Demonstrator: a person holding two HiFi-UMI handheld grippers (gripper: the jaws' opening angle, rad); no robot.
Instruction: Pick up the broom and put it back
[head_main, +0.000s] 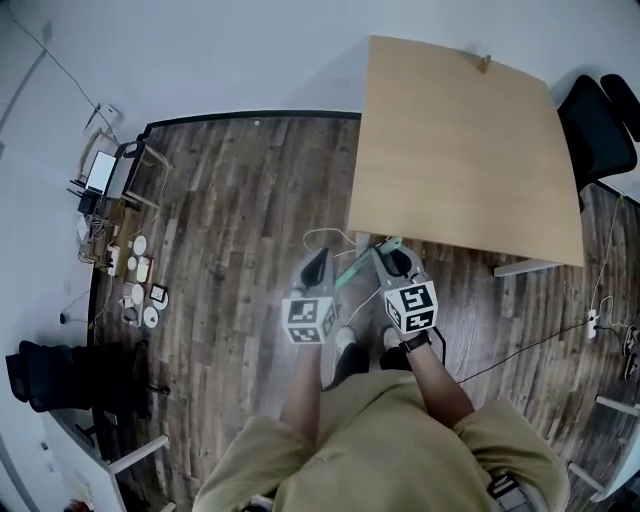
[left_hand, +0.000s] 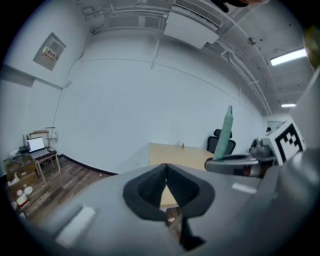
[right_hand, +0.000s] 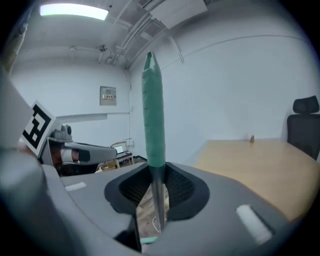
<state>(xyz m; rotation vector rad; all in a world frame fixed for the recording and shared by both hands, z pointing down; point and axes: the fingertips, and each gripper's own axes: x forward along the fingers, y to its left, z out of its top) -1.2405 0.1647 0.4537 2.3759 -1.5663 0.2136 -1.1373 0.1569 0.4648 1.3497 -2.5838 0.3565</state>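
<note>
**Task status:** pick-up done, return not yet done. The right gripper is clamped on the broom handle. Its pads grip the bare metal shaft just below the green sleeve, and the handle stands upright between the jaws. The left gripper is closed on nothing, its pads meeting at the tips. I see no storage place for the broom in any view.

**View differences:** only the right gripper view shows the clamp. The head view places both grippers side by side above the wood floor, near the wooden table. The pale green streak between the grippers there is probably the broom's lower part.
</note>
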